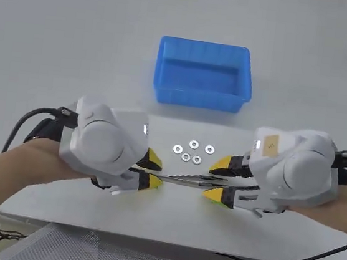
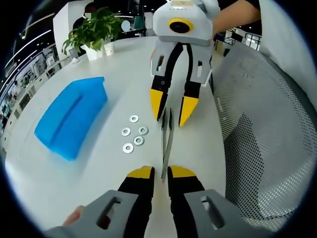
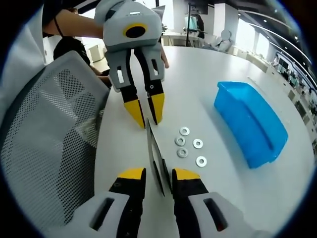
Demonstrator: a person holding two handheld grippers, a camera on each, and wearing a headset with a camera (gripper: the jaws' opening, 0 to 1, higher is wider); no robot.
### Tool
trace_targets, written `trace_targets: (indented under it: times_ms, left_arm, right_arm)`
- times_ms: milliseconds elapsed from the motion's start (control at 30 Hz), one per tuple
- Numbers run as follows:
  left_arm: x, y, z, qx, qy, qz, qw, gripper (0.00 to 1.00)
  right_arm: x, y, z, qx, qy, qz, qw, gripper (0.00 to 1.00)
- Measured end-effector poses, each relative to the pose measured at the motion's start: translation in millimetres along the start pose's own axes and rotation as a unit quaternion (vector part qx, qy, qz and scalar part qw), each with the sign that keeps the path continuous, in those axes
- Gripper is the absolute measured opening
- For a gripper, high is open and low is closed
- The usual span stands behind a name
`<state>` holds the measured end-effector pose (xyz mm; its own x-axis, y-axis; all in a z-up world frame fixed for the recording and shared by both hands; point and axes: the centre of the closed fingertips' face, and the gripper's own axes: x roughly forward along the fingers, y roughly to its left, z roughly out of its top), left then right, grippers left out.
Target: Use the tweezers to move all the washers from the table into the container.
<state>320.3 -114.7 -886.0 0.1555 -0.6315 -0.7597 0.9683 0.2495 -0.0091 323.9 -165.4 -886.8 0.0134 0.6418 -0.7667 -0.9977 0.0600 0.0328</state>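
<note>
Both jaws pairs narrow, tweezers (image 1: 188,178) between

Each end of the tweezers (image 1: 193,179) hides between the jaws of my left gripper (image 2: 161,171) and my right gripper (image 3: 159,173); I cannot tell which grips.

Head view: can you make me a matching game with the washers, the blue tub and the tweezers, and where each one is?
Things:
1 washers
2 tub
3 tweezers

Places:
A between the left tool and the right tool
B far side of the table
C loose on the table, just in front of the tub

Pairs: 1-C; 2-B; 3-A
</note>
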Motion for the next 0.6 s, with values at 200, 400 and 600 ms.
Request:
trace_targets:
  times_ms: [200, 400, 600]
  left_arm:
    - [0.6, -1.3, 0.1, 0.017, 0.012, -0.012, 0.9997, 0.10]
    - [2.6, -1.2, 0.5, 0.024, 0.016, -0.018, 0.9994, 0.06]
    - [3.2, -2.0, 1.0, 0.026, 0.021, -0.019, 0.9992, 0.06]
  right_arm:
    - [2.8, -0.2, 1.1, -0.014, 0.008, 0.007, 0.9998, 0.19]
    - [3.0, -3.5, 0.1, -0.033, 0.017, 0.006, 0.9993, 0.15]
    - [3.2, -4.4, -0.3, -0.061, 0.029, 0.007, 0.9977, 0.12]
